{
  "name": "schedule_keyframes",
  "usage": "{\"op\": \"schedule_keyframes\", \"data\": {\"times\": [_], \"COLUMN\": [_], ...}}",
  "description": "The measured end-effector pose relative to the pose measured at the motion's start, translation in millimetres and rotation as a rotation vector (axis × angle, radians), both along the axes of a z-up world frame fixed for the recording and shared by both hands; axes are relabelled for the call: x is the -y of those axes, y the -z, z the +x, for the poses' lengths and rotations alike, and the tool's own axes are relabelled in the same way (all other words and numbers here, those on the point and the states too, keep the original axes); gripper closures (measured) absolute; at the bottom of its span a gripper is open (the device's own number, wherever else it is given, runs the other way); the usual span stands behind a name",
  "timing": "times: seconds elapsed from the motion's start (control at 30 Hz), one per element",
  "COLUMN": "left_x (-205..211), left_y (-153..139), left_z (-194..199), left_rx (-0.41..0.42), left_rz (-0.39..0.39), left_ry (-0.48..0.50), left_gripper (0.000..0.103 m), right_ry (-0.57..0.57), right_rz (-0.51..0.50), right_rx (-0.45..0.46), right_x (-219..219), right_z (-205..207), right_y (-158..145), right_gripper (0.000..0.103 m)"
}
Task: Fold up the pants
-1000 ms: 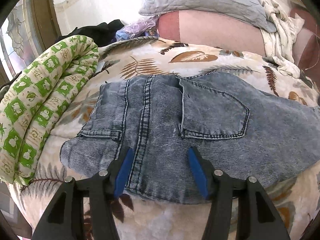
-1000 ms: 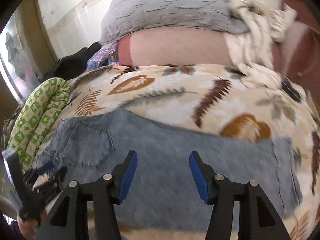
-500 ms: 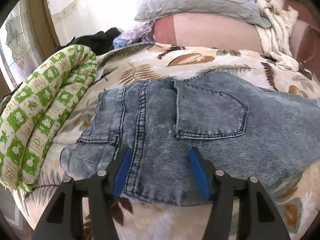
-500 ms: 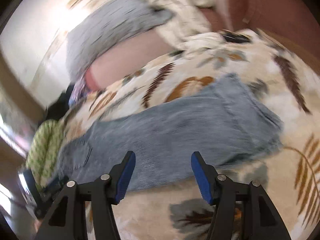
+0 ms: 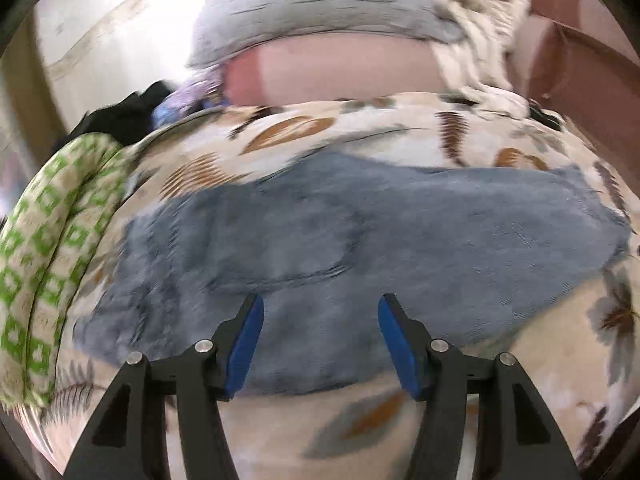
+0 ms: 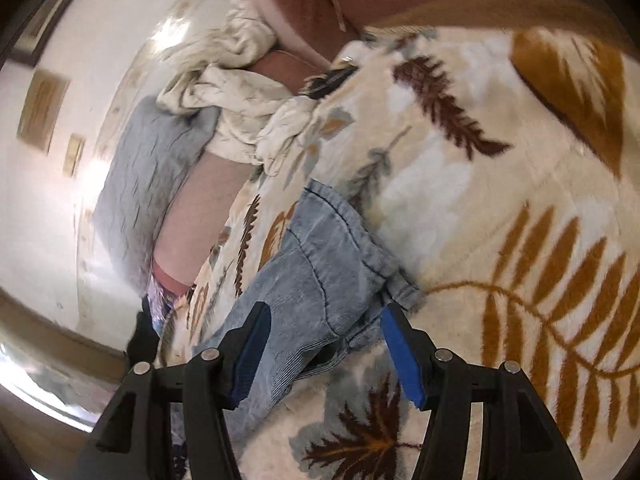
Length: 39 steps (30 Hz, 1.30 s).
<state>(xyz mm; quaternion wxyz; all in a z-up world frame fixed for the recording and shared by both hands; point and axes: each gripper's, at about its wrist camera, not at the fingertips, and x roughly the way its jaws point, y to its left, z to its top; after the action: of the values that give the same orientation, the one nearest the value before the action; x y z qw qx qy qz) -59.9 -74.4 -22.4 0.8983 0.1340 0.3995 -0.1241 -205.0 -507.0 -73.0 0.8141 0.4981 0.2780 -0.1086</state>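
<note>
While both grippers hang open, folded-lengthwise denim pants (image 5: 360,240) lie flat across a leaf-print bedspread (image 5: 440,420).

The right gripper (image 6: 324,344) has its blue pads either side of the leg hem, probably lined up to pinch it and carry it toward the waist. The left gripper (image 5: 320,340), holding nothing, hovers over the waist end, likely ready to steady it. A green-patterned rolled quilt (image 5: 52,256) borders the pants.

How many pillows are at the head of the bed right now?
2 that I can see: a grey pillow on top, and a pink pillow directly under it, both beyond the leaf-print blanket. The cream cloth pile to their right may hide more.
</note>
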Motion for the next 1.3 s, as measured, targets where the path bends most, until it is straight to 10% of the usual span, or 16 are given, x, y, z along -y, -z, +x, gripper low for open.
{"op": "schedule_keyframes", "data": {"times": [0.43, 1.3], "left_x": [183.2, 374.1], "left_y": [-40.6, 26.4], "left_z": [47.6, 103.2], "left_rx": [-0.12, -0.361], "left_rz": [0.117, 0.15], "left_ry": [0.403, 0.526], "left_gripper": [0.042, 0.036], "right_ry": [0.037, 0.086], "right_rz": [0.175, 0.363], "right_rx": [0.023, 0.024], "right_x": [13.6, 17.7], "right_z": [-7.4, 3.6], "right_y": [20.6, 50.3], "right_gripper": [0.041, 0.035]}}
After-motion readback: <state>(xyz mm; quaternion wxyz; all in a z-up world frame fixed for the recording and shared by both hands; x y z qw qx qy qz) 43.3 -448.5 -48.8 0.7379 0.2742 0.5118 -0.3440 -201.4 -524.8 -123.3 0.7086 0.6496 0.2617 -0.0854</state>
